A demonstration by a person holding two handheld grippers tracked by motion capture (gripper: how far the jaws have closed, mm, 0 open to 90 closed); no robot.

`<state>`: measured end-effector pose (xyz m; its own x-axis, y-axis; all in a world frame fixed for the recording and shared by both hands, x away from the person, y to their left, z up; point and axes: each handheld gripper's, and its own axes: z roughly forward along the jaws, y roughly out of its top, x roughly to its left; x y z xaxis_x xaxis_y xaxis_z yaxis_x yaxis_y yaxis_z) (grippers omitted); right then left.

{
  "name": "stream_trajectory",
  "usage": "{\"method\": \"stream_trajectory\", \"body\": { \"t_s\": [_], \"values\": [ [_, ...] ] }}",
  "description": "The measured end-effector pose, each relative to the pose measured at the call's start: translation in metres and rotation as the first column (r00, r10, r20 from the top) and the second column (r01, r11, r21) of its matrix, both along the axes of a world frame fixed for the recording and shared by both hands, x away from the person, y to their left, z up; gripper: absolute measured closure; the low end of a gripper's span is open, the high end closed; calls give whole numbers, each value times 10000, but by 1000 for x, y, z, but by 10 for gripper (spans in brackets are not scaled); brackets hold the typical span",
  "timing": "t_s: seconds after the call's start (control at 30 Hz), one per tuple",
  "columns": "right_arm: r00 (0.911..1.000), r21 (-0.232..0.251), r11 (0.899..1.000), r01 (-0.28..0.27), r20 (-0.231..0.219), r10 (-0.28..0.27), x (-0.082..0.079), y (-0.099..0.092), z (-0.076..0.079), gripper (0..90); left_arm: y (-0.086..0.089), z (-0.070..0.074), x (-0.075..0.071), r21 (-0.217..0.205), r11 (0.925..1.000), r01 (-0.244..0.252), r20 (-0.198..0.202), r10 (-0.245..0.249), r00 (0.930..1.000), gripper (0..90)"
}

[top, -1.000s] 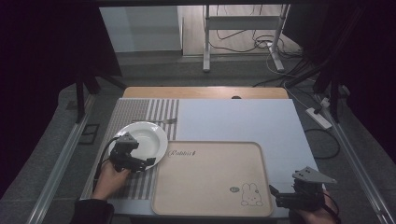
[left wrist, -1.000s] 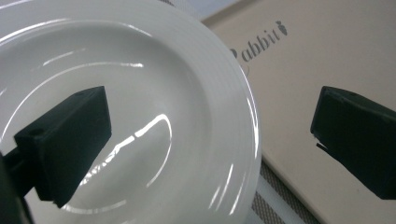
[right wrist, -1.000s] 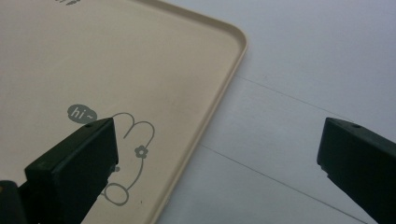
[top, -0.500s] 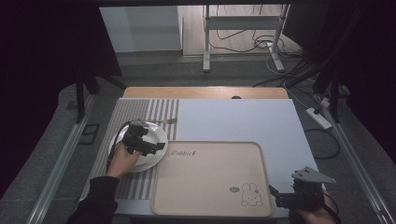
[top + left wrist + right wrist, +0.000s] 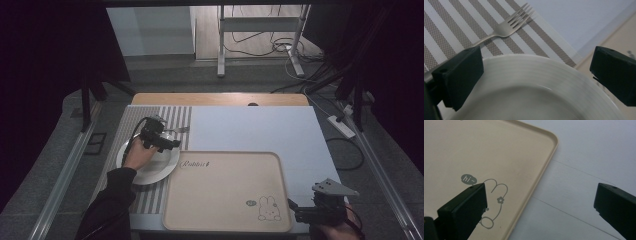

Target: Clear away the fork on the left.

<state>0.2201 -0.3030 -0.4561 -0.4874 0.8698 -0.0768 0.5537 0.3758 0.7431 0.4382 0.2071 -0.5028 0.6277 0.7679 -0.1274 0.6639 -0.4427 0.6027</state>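
Observation:
A white plate [image 5: 157, 167] lies on a striped placemat [image 5: 131, 120] at the left of the table. My left gripper [image 5: 169, 144] hovers over the plate's far part, open, its jaws wide apart with nothing between them. Beyond the plate rim [image 5: 529, 72] a silver fork [image 5: 506, 27] rests on the placemat [image 5: 454, 32]; from above the fork [image 5: 179, 130] shows just past the gripper. A beige tray [image 5: 225, 190] with a rabbit drawing lies in front. My right gripper [image 5: 300, 212] stands open at the tray's near right corner, over the tray edge [image 5: 541, 175].
The pale blue table top [image 5: 250, 125] stretches behind and right of the tray. A wooden strip [image 5: 215, 99] runs along the far edge. A power strip [image 5: 341, 126] and cables lie on the floor to the right, past the table.
My left gripper has moved away from me, from the plate's near side across to its far part toward the fork. The right gripper has stayed put.

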Motion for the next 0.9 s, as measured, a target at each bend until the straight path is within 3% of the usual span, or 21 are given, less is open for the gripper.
{"method": "stream_trajectory", "body": {
  "t_s": [0.1,0.33,0.37,0.5,0.67,0.9],
  "values": [
    [10000,15,10000,-12,0,12,0,0,0,0,-2,-1,11,282,9996,71,19,-71,10000,4],
    [10000,33,10000,-37,-15,37,0,0,0,0,3,-1,36,448,9989,121,-298,-108,9995,6],
    [10000,37,10000,-62,-10,62,0,0,0,0,6,-2,46,734,9973,81,-355,-55,9994,13],
    [10000,59,9999,-81,-9,81,0,0,0,0,11,-5,59,1122,9937,-36,-522,95,9986,50],
    [9999,72,9999,-118,-23,118,0,0,0,0,15,-16,72,1808,9833,202,-890,-41,9960,138],
    [9998,77,9998,-168,-62,169,0,0,0,0,25,-19,79,1942,9803,365,-992,-175,9949,358]
  ]
}}
